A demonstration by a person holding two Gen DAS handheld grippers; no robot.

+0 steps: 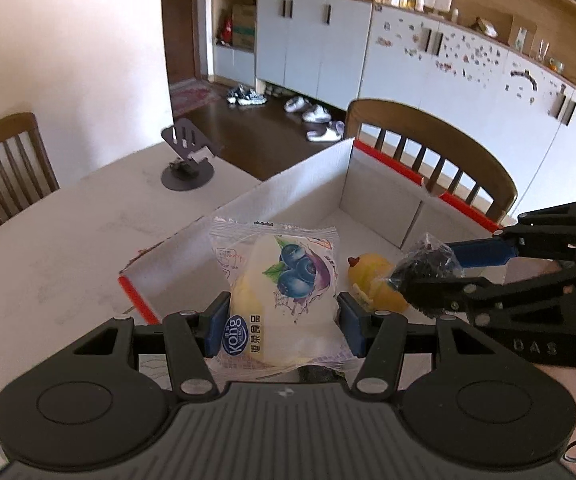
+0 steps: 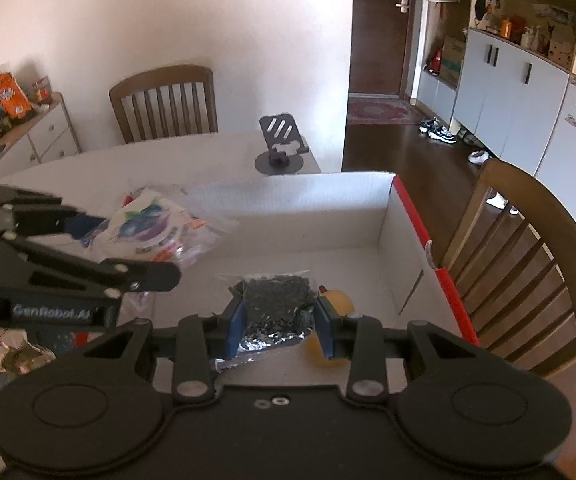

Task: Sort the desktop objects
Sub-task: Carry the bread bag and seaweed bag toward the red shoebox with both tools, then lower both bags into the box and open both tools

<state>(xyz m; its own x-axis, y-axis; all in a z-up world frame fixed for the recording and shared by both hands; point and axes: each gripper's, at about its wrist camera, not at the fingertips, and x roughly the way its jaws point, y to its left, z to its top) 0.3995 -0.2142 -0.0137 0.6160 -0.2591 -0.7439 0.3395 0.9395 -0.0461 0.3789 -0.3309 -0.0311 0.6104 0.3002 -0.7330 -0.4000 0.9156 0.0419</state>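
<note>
My left gripper [image 1: 281, 326] is shut on a blueberry snack packet [image 1: 283, 280] and holds it above the near edge of the white cardboard box [image 1: 308, 184]. My right gripper [image 2: 279, 322] is shut on a clear bag of dark seeds [image 2: 277, 300], also over the box. In the left wrist view the right gripper [image 1: 440, 270] with its dark bag [image 1: 428, 262] comes in from the right. A yellow rubber duck [image 1: 374, 280] lies inside the box, below both grippers; it also shows in the right wrist view [image 2: 338, 300].
A black phone stand [image 1: 187, 160] stands on the white table [image 1: 47, 260] beyond the box. Wooden chairs [image 2: 528, 264] stand around the table. Crumpled wrappers [image 2: 15, 352] lie at the table's left in the right wrist view.
</note>
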